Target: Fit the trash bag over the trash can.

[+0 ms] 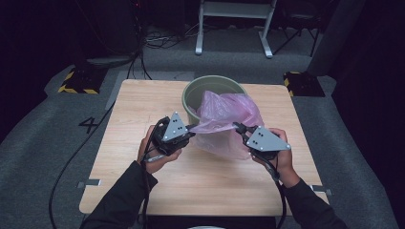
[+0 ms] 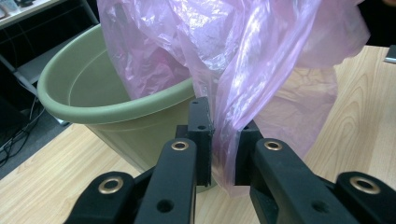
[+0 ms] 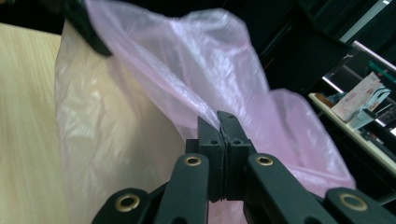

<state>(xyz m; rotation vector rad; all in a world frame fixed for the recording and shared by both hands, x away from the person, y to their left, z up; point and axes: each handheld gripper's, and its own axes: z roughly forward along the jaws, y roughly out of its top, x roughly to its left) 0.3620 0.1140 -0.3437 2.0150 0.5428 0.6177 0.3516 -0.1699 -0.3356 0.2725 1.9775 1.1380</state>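
Left gripper point(image 1: 190, 128) pinches the pink bag point(image 1: 224, 119) edge beside the green bin point(image 1: 191, 93); right gripper point(image 1: 237, 126) clamps its opposite edge

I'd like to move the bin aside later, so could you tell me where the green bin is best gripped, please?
Probably the green bin is best taken by its rolled rim, on the left side, jaws coming from above. That stretch is bare and firm, while the pink bag drapes over the near right side and the smooth tapered wall offers no hold.
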